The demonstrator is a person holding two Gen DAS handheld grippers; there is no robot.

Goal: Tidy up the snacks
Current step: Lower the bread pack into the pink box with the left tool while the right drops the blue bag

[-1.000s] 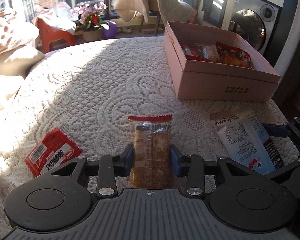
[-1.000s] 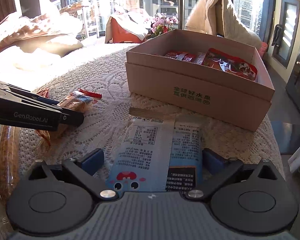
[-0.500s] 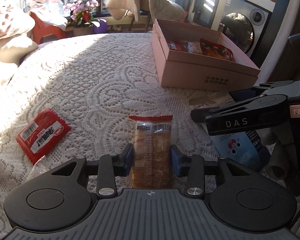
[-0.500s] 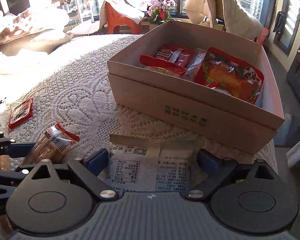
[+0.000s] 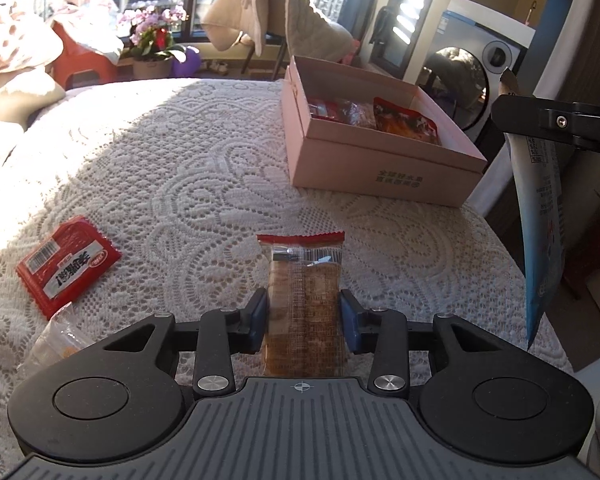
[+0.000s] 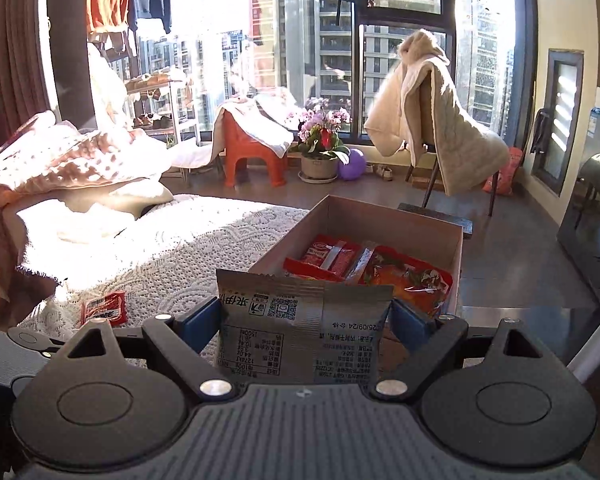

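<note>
Left gripper [image 5: 303,322]: jaws closed on a clear-wrapped biscuit pack [image 5: 303,304], blue pads pressed to both long sides, the red-sealed end pointing toward 12 o'clock over the lace tablecloth [image 5: 188,168]; the jaws have just closed a little further on the pack. Right gripper [image 6: 305,326]: jaws set wide and gripping a blue-and-white snack pouch [image 6: 304,332] across its width, printed back panel facing the camera, sealed top edge uppermost; these jaws have just been closing onto the pouch. In the left wrist view the same pouch [image 5: 540,216] hangs clear of the table at 3 o'clock, held near its top by a black finger [image 5: 556,122] of the right gripper, lower end pointing down. Pink cardboard box [image 5: 380,176]: open-topped, standing on the cloth at 1 o'clock from the left gripper; in the right wrist view it [image 6: 400,224] lies straight ahead at 12 o'clock, just beyond the pouch. Contents of the box: red snack packets [image 6: 332,258] and an orange-and-red bag [image 6: 412,282], lying flat. Loose on the cloth: one red packet [image 5: 68,266] at 10 o'clock from the left gripper, well apart from the box; a clear wrapper [image 5: 56,340] touching its near corner at 9 o'clock. Background: potted pink flowers [image 6: 322,136] and an orange stool [image 6: 252,148] by the window.
</note>
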